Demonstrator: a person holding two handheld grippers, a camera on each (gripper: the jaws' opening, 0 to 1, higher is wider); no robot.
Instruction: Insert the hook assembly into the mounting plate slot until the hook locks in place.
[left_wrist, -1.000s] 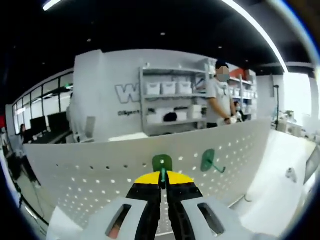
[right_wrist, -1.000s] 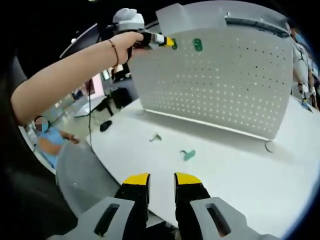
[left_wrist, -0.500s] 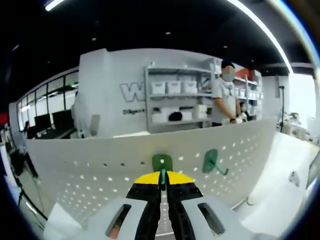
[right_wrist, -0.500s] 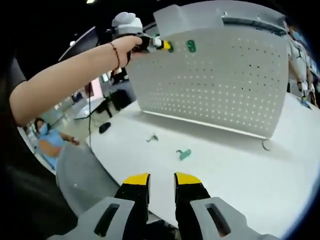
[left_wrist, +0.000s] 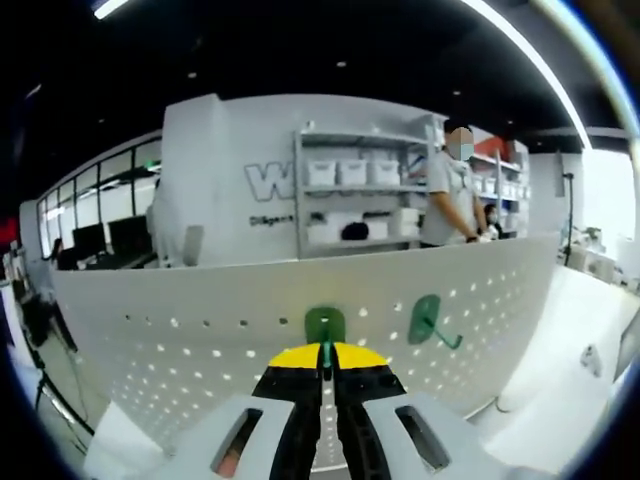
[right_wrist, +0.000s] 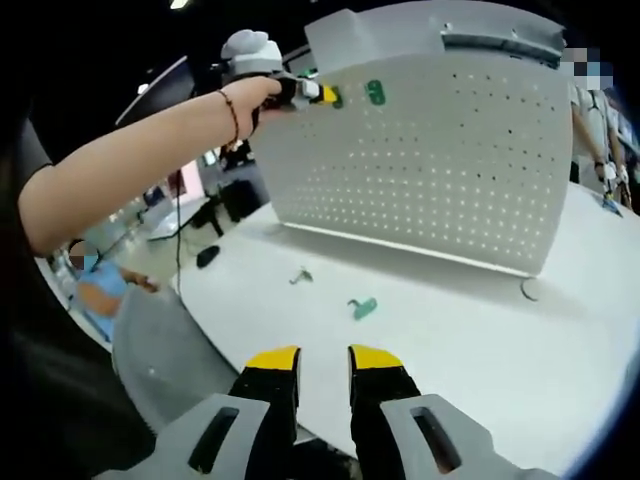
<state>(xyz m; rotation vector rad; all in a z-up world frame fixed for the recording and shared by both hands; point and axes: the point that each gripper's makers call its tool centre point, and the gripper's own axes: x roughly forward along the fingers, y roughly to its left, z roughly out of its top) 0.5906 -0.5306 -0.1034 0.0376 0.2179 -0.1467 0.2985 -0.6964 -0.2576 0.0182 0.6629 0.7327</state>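
My left gripper (left_wrist: 325, 356) is shut on a green hook (left_wrist: 324, 328), whose flat back rests against the white perforated mounting plate (left_wrist: 200, 350) near its top edge. A second green hook (left_wrist: 430, 320) hangs on the plate just to the right. In the right gripper view, the left gripper (right_wrist: 322, 93) is held by a person's arm (right_wrist: 130, 160) at the plate's (right_wrist: 440, 170) upper left, next to the hung hook (right_wrist: 374, 92). My right gripper (right_wrist: 324, 360) is open and holds nothing, low over the white table (right_wrist: 450, 340). A loose green hook (right_wrist: 362, 308) and a small metal piece (right_wrist: 300, 275) lie on the table.
A metal ring-shaped part (right_wrist: 528, 290) lies at the plate's right foot. Behind the plate stand shelves with white bins (left_wrist: 350, 190) and a person (left_wrist: 450, 190). A seated person (right_wrist: 95, 285) and a dark object (right_wrist: 207, 256) are at the table's left edge.
Both views have drifted slightly; the left gripper stays shut on the hook at the same spot on the plate. The right gripper has not changed.
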